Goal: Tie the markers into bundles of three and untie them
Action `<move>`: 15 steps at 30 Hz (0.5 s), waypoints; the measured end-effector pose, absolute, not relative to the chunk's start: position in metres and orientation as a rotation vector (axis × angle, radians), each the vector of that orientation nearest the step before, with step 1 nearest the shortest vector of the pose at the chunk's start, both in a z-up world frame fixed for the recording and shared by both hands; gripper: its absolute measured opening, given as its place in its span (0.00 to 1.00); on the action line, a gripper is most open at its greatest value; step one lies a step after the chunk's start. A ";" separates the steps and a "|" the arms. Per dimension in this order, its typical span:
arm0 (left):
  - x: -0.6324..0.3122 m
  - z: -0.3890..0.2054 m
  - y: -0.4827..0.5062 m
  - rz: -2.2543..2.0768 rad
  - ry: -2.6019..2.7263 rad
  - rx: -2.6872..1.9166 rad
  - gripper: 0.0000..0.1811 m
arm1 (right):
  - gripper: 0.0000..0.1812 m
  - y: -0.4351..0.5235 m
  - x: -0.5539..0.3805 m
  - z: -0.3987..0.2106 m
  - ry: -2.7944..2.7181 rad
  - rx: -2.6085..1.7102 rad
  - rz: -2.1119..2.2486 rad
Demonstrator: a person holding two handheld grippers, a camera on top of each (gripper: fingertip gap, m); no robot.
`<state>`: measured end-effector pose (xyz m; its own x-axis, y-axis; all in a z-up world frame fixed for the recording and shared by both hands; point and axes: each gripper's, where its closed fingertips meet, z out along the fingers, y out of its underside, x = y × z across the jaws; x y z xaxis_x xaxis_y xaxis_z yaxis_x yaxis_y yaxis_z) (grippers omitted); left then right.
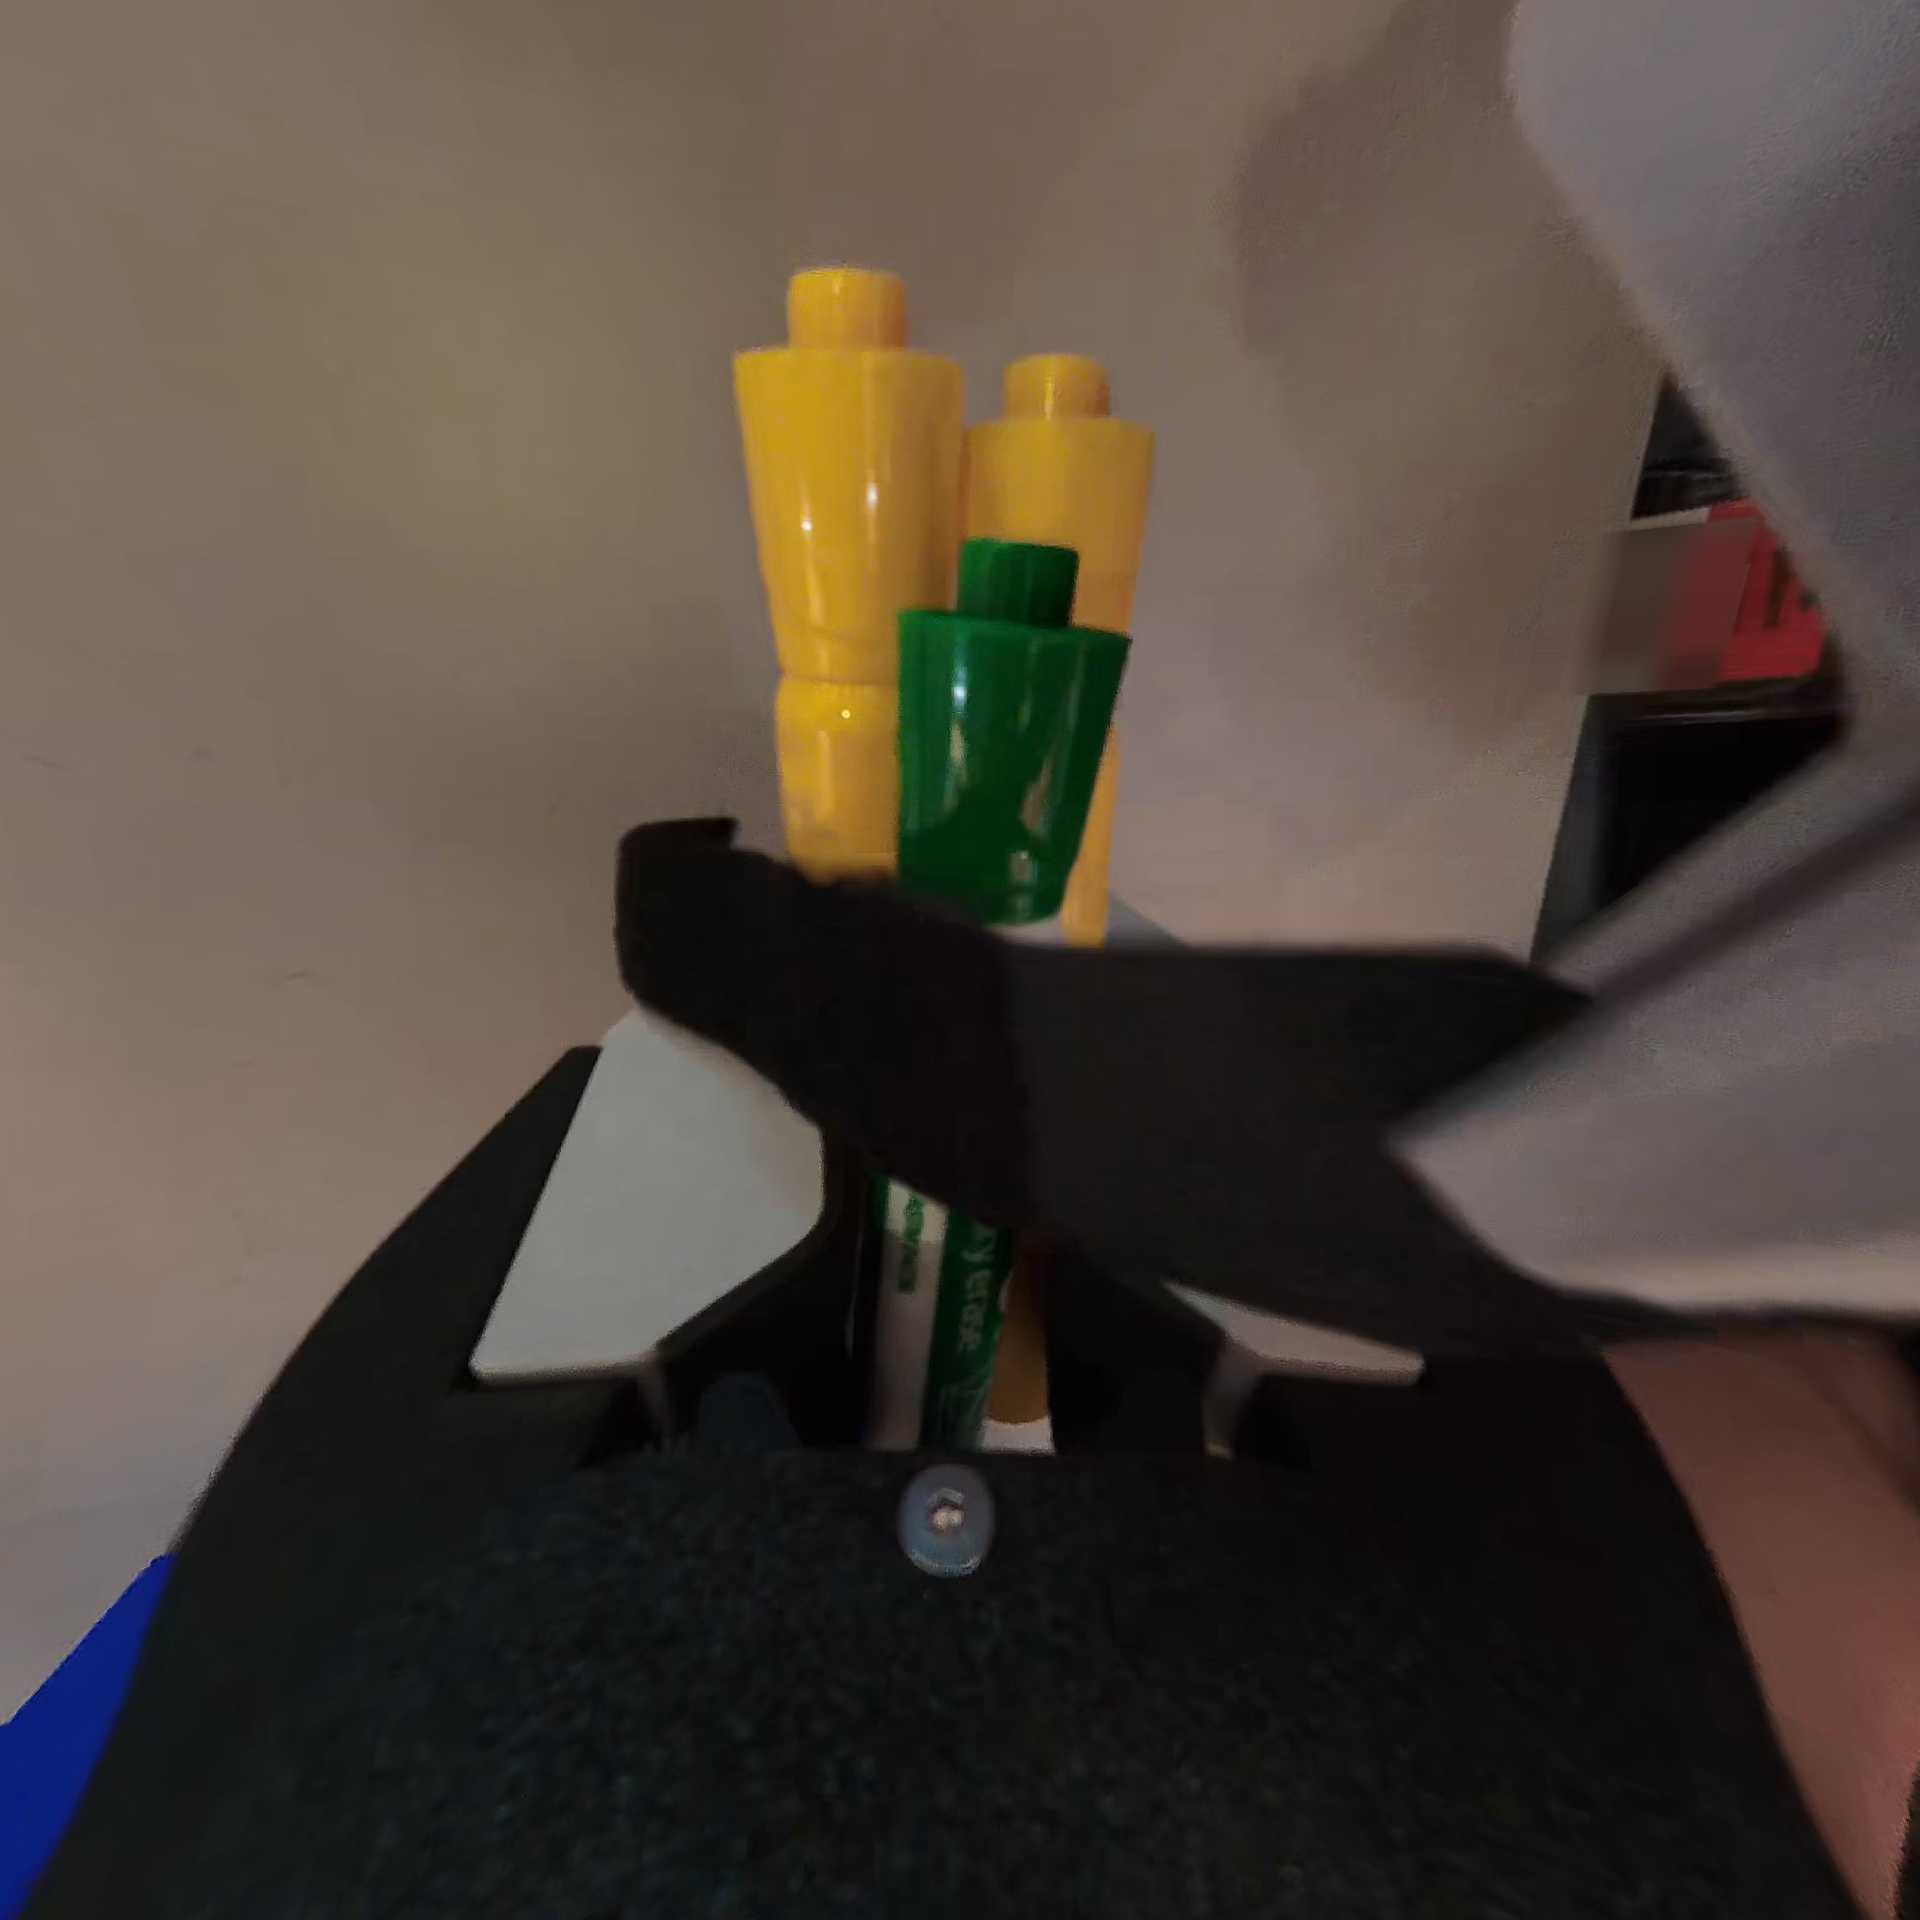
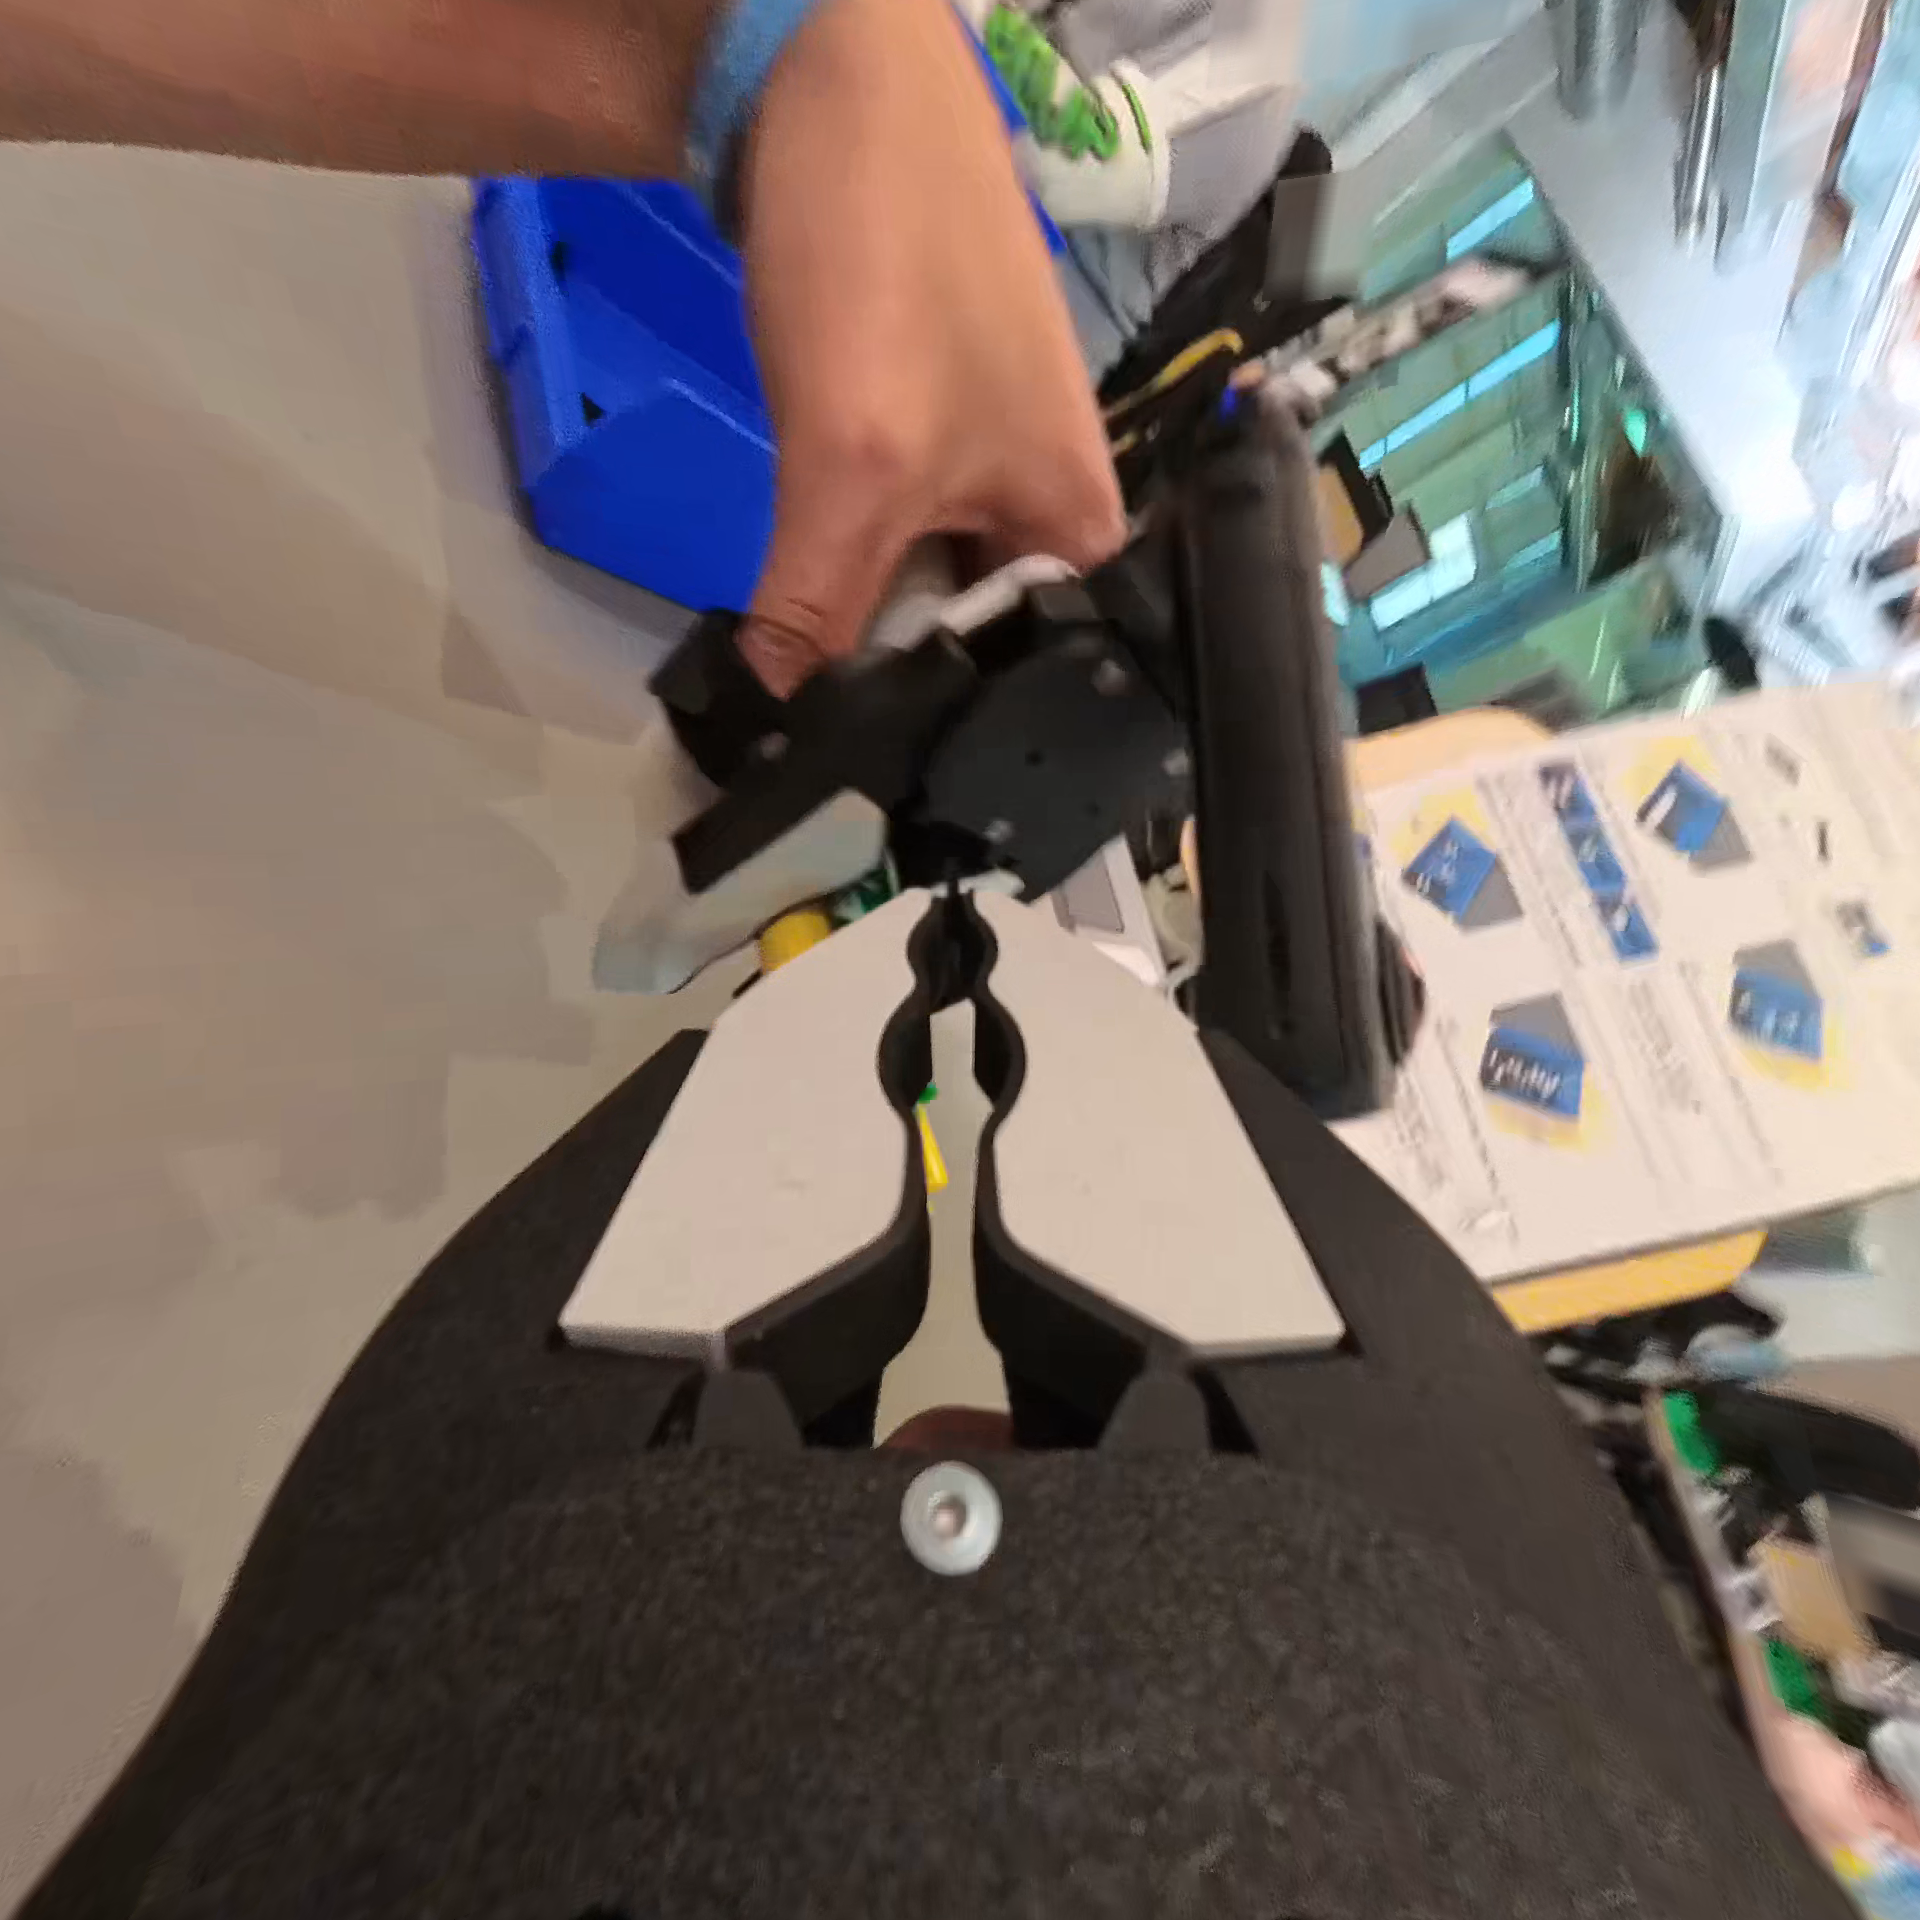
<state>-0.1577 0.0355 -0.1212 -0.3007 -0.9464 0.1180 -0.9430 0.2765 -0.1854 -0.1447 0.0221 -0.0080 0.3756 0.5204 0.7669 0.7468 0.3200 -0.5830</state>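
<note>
While my left gripper is clenched on a bundle of three capped plastic markers, two yellow and one green, their long axis runs straight out along my fingers, caps pointing away from me. Across the barrels, just beyond my fingertips, lies a wide black fabric strap; it curls round the left side of the bundle and stretches off to the right.

Out at that end, my right gripper is pinched closed on the strap's tip, close in front of the left tool and the hand holding it. Behind them sit a blue plastic bin and a pale tabletop.

I judge the coming move turns on this: the strap runs crosswise to the markers, so my right gripper, the nearer one to the free end, must carry it around their axis.
</note>
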 end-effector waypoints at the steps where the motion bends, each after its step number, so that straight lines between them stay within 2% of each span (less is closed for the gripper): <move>1: -0.160 -0.122 0.038 -0.336 2.492 -1.858 0.23 | 0.00 0.017 -0.153 -0.011 -1.326 -1.280 -0.251; 7: -0.179 -0.126 0.052 -0.194 2.464 -1.929 0.23 | 0.01 0.012 -0.177 -0.047 -1.466 -1.090 -0.485; 15: -0.193 -0.127 0.056 -0.207 2.449 -1.959 0.23 | 0.01 0.007 -0.189 -0.067 -1.527 -1.079 -0.393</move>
